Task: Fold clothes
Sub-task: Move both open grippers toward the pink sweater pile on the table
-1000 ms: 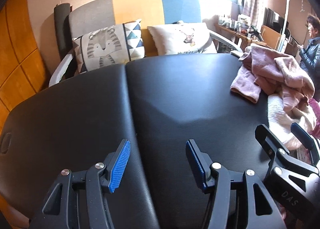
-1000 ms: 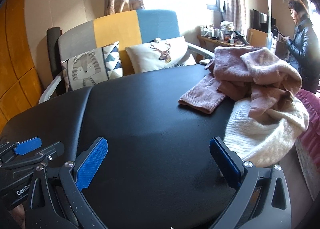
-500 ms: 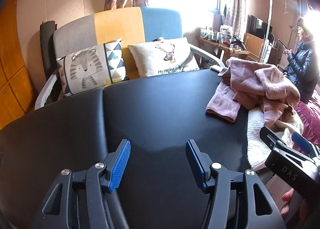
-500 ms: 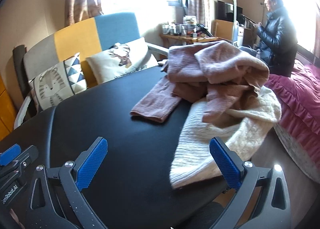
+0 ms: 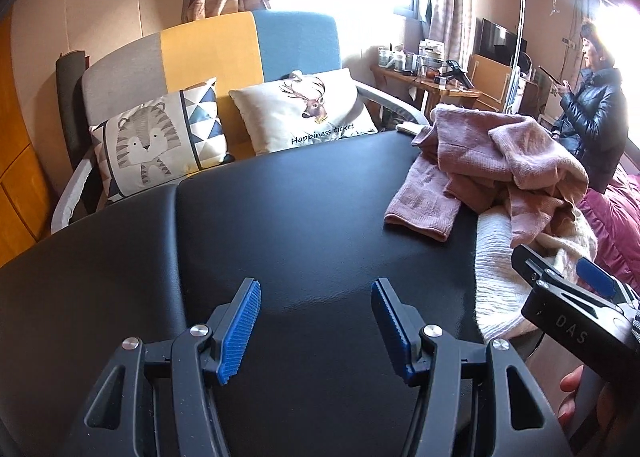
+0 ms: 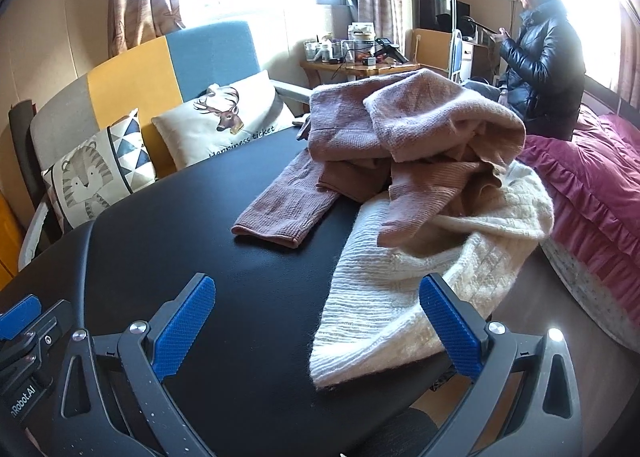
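The right gripper [image 6: 316, 325] is spread wide with nothing between its blue pads, and the near hem of the cream knit sweater [image 6: 404, 293] lies just ahead of it, draped over the edge of the black padded table [image 6: 208, 241] close to the right-hand finger. A pink knit sweater [image 6: 400, 137] is heaped on top of the cream one farther ahead, one sleeve stretched out flat on the table toward the left. The left gripper [image 5: 316, 323] is also open and empty above bare black padding, with both sweaters off to its right, and beyond the table stand a tiger cushion [image 5: 160, 141] and a deer cushion [image 5: 308, 113] on a sofa.
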### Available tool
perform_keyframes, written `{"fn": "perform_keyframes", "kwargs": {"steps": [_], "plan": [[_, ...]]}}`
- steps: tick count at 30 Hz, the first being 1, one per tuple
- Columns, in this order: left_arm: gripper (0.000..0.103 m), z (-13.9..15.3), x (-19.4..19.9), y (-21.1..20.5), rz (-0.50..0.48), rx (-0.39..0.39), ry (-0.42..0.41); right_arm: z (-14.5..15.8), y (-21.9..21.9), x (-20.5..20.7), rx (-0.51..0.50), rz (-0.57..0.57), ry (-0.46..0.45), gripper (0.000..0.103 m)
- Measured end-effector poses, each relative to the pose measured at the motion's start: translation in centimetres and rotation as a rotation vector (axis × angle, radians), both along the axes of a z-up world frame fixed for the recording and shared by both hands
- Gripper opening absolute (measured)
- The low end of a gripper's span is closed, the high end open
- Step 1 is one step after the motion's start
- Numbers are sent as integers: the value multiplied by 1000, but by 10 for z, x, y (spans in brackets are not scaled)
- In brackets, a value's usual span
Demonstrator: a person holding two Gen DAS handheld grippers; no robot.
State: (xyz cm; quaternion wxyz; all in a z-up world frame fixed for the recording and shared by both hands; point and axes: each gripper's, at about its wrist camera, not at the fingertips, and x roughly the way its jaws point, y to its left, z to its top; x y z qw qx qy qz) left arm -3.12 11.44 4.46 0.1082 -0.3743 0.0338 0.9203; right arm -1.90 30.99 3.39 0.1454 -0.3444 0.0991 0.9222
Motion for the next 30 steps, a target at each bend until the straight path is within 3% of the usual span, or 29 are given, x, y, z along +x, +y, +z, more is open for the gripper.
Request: {"fn": "perform_keyframes", "kwargs": {"steps": [30], "plan": [[59,-7,-8,9,1,-26,-64,-6,0,0,-6,-2,-13,103]]}}
